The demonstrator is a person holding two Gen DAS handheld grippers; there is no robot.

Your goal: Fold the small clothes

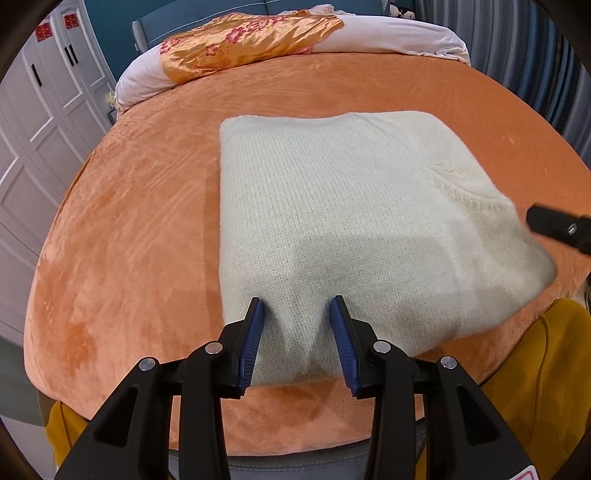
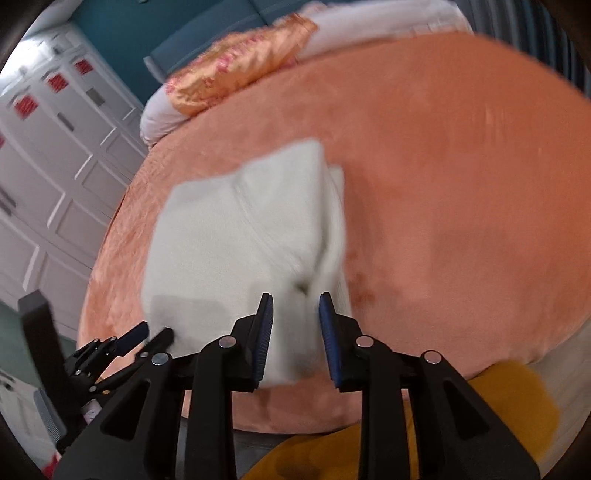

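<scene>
Left wrist view: a folded cream knit sweater [image 1: 343, 225] lies flat on the orange bed [image 1: 129, 240], its long axis running near to far and its neckline toward the right edge. The left gripper [image 1: 297, 345] is spread wide over the near hem, holding nothing.

Right wrist view, blurred: the right gripper [image 2: 295, 339] is parted around the sweater's [image 2: 240, 236] near right corner; whether it grips cannot be told. Stacked layers show along the right edge.

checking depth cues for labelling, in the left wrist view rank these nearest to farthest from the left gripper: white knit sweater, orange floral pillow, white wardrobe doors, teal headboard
1. white knit sweater: its near edge lies between the open jaws of the left gripper.
2. white wardrobe doors: off to the left, beside the bed.
3. orange floral pillow: at the bed's far end.
4. teal headboard: just behind the pillow.
The wardrobe and pillow are too close to call.
</scene>
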